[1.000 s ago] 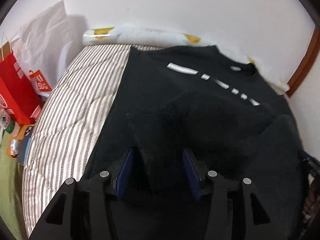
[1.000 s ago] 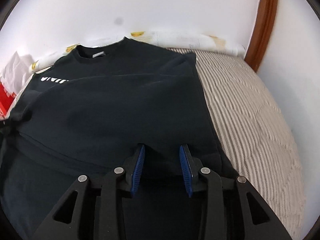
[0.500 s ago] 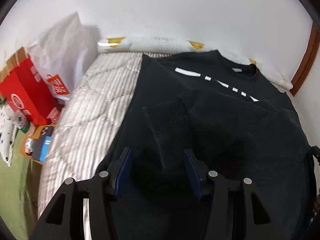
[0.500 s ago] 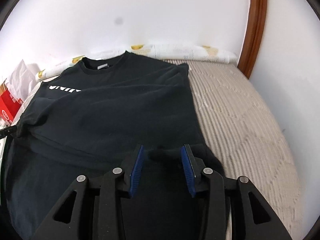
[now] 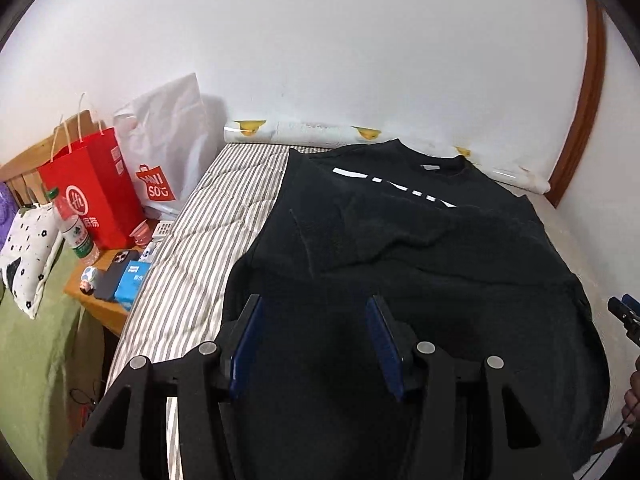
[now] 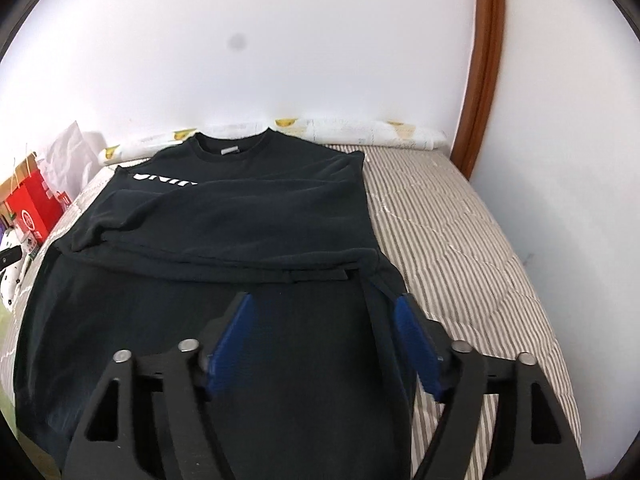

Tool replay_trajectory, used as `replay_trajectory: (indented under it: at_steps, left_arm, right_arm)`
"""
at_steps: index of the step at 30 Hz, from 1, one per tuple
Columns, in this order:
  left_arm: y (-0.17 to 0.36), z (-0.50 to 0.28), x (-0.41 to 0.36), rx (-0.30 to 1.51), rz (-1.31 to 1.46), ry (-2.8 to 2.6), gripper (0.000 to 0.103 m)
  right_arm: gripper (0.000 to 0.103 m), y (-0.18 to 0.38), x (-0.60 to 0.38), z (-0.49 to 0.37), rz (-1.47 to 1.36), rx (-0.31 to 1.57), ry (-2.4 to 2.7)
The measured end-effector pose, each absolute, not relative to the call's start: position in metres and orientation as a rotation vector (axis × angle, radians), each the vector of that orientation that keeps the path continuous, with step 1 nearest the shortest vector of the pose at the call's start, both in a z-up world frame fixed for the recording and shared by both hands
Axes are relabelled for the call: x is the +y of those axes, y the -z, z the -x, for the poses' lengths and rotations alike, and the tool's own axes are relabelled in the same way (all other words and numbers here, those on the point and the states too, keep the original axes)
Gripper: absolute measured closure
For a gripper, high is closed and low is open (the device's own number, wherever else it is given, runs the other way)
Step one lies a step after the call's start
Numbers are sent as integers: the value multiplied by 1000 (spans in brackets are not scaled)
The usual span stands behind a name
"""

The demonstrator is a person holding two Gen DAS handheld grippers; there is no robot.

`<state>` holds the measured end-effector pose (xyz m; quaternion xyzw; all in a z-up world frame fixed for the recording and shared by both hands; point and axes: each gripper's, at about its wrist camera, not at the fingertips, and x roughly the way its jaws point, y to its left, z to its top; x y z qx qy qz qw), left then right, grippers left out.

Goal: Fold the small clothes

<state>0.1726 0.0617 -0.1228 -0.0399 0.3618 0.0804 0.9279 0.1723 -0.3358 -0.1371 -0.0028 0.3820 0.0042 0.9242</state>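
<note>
A black T-shirt [image 5: 420, 248] is lying spread on a striped bed [image 5: 208, 236], its collar toward the white wall and its lower part folded up over the chest, partly covering white lettering [image 5: 392, 186]. In the left wrist view the left tool [image 5: 314, 308] is hovering above the shirt's near left portion, angled down at it; its blue pads [image 5: 245, 344] are standing apart with no fabric between them, so it is released and gripping nothing. The folded flap's edge is lying just beyond its fingertips.

To the left of the bed, a small wooden desk [image 5: 92, 296] is carrying a red paper shopping bag [image 5: 90, 196] and a white shopping bag [image 5: 168, 152], both standing upright; what is inside them cannot be seen. Beside them a water bottle [image 5: 74, 232], a phone [image 5: 116, 268] and a blue packet [image 5: 132, 280] are resting on the desk.

In the right wrist view the right tool [image 6: 324, 304] is hanging over the shirt's near right edge, also tilted down. Its jaws are opening, blue pads [image 6: 230, 340] wide apart, with only flat cloth beneath and nothing pinched. The fold's hem [image 6: 288, 276] is running across just ahead of the fingertips, and bare striped bedding is stretching off to the right. At the far right edge of the left view, part of a hand [image 5: 633, 396] is showing.
</note>
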Motion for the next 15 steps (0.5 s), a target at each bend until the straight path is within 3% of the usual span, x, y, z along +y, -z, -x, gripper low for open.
replay_trajectory:
  at_steps: [3, 15]
  left_arm:
    - [122, -153, 55, 738, 82, -136, 38]
    - [133, -93, 40, 736, 69, -137, 37]
  right_arm:
    - [21, 135, -338, -154, 15, 772, 22]
    - [20, 145, -352, -99, 12, 773, 77]
